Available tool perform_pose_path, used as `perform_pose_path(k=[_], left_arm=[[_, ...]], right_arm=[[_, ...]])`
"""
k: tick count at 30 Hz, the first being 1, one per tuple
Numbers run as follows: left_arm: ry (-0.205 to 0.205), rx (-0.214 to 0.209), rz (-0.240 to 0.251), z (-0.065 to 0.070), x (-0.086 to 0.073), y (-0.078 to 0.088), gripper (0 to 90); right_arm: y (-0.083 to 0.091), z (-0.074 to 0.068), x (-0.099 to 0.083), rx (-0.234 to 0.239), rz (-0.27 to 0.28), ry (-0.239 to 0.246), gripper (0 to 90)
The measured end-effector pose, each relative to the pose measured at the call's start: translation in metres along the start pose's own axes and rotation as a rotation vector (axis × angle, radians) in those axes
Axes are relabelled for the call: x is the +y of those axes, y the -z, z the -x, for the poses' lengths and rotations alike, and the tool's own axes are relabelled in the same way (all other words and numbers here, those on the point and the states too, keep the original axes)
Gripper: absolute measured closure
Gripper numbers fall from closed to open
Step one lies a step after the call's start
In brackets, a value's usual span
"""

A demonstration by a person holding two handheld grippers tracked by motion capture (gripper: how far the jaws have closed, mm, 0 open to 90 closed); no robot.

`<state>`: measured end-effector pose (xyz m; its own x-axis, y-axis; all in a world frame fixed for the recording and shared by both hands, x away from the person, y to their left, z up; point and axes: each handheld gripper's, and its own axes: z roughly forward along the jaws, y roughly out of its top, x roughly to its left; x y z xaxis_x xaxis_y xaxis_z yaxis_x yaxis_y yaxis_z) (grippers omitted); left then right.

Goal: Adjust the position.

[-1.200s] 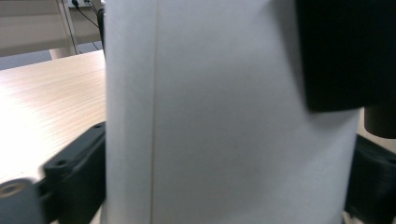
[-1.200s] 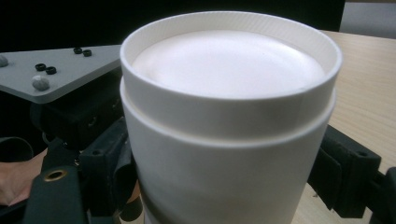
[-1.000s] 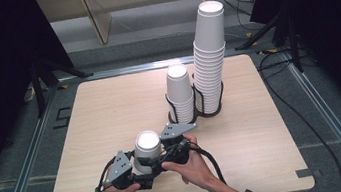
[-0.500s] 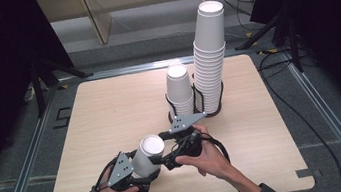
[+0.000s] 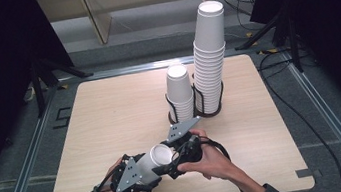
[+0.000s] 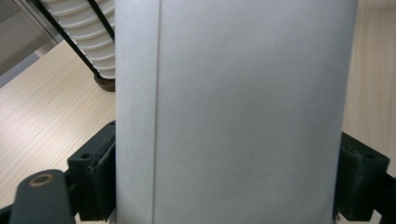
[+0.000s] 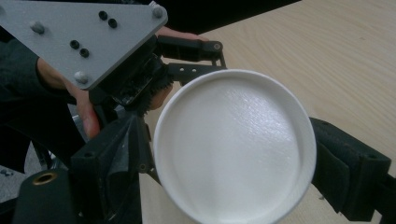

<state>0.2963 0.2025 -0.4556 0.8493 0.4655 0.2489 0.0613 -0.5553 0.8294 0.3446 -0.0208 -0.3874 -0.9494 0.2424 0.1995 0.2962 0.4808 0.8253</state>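
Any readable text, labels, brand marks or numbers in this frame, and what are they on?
None can be read.
The white paper cup held in the left tongs: plain, unprinted wall in the left gripper view.
Its round base in the right gripper view: blank.
The two stacks of white paper cups in black wire holders: no print visible.
The grey three-cornered plate: screws and holes, no markings.

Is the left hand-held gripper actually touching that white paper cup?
Touching. In the left gripper view, both black pads press flat against the sides of the white paper cup, no gap showing; the jaws have just been closing on it.
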Motion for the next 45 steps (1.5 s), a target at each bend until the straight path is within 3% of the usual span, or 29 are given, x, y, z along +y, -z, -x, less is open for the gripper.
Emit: perform_pose_path(k=[4, 6, 15, 19, 21, 23, 27, 31, 33, 34, 37, 38, 43, 45], left_arm=[[-0.011, 0.004, -0.003, 0.001, 0.0, 0.0, 14.2], [-0.039, 0.0, -0.022, 0.002, 0.001, 0.001, 14.3], [-0.047, -0.012, -0.015, 0.002, 0.0, 0.0, 13.9], [0.013, -0.019, 0.048, 0.001, -0.002, -0.001, 10.4], [0.052, -0.013, 0.142, 0.001, -0.003, -0.001, 8.1], [0.056, -0.015, 0.152, 0.0, -0.003, 0.001, 7.3], [0.095, -0.011, 0.275, -0.001, -0.002, 0.005, 6.3], [0.105, -0.003, 0.35, -0.002, 0.0, 0.011, 5.5], [0.12, -0.006, 0.368, -0.003, 0.0, 0.011, 3.1], [0.121, 0.003, 0.362, -0.003, -0.001, 0.011, 0.0], [0.125, 0.004, 0.378, -0.003, 0.0, 0.012, 0.0], [0.124, 0.005, 0.404, -0.002, 0.0, 0.013, 0.5], [0.132, 0.006, 0.422, -0.003, 0.001, 0.015, 3.6], [0.138, 0.001, 0.42, -0.004, 0.001, 0.016, 4.1]], right_arm=[[-0.002, -0.001, -0.001, -0.001, -0.017, 0.006, 15.9], [-0.004, -0.001, -0.002, 0.005, -0.025, 0.01, 16.3], [-0.006, 0.0, -0.003, 0.007, -0.041, 0.006, 22.5], [-0.003, 0.003, -0.002, 0.009, -0.022, -0.014, 23.5], [0.002, 0.005, -0.001, 0.02, 0.011, -0.037, 23.9], [0.004, 0.006, 0.0, 0.021, 0.024, -0.044, 24.0], [0.013, 0.006, 0.003, 0.046, 0.077, -0.073, 24.3], [0.021, 0.004, 0.009, 0.057, 0.132, -0.075, 24.5], [0.024, 0.001, 0.01, 0.064, 0.135, -0.105, 24.6], [0.024, 0.002, 0.012, 0.071, 0.16, -0.081, 24.6], [0.025, 0.0, 0.013, 0.077, 0.167, -0.083, 24.7], [0.024, 0.0, 0.014, 0.088, 0.172, -0.094, 24.7], [0.025, 0.003, 0.013, 0.127, 0.207, -0.131, 24.6], [0.025, 0.004, 0.012, 0.12, 0.214, -0.121, 24.6]])
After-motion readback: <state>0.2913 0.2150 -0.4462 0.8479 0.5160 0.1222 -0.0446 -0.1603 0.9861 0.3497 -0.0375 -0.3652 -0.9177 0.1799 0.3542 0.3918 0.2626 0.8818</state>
